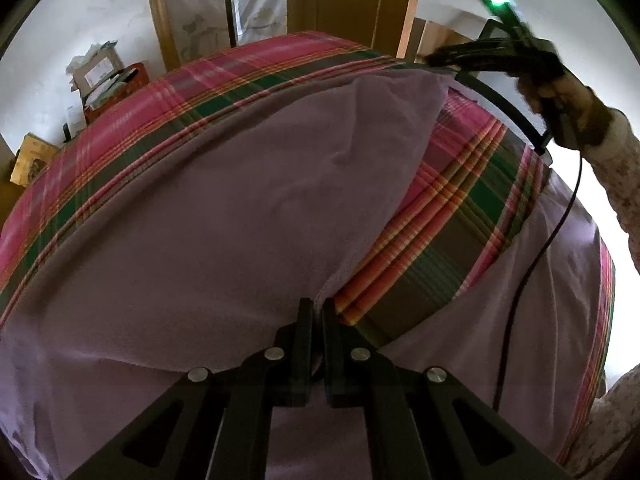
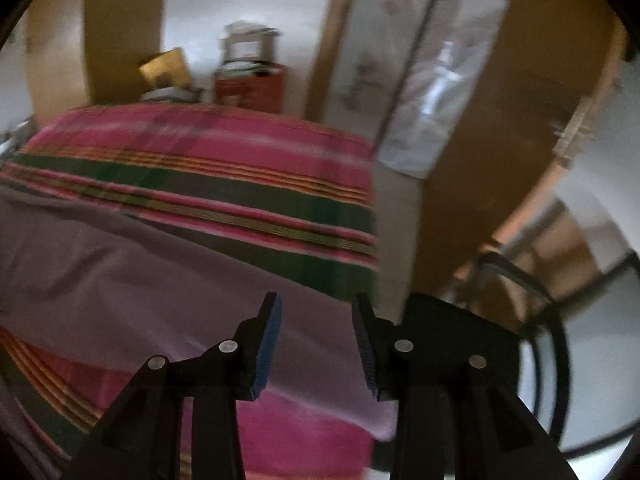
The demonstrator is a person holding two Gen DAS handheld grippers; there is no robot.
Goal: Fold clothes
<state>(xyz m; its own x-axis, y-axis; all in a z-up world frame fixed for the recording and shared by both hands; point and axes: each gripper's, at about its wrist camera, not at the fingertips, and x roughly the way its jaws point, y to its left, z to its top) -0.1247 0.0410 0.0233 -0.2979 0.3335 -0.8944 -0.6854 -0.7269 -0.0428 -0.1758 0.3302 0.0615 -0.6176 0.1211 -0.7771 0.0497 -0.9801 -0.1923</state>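
1. Lilac garment (image 1: 224, 208) lies spread over a plaid bedcover (image 1: 460, 216) — one fold runs from six o'clock up toward one o'clock in the left wrist view.
2. Left gripper (image 1: 317, 312) is clamped on the fold's edge at six o'clock.
3. Right gripper (image 2: 316, 316) hangs with its jaws apart — nothing between them, the lilac cloth beneath.
4. A hand (image 1: 548, 92) holds it at two o'clock.

No text, label, brand or number can be read in either view. Print is suggested on the papers and boxes (image 1: 100, 76) stacked by the far wall, but it is too small and blurred.
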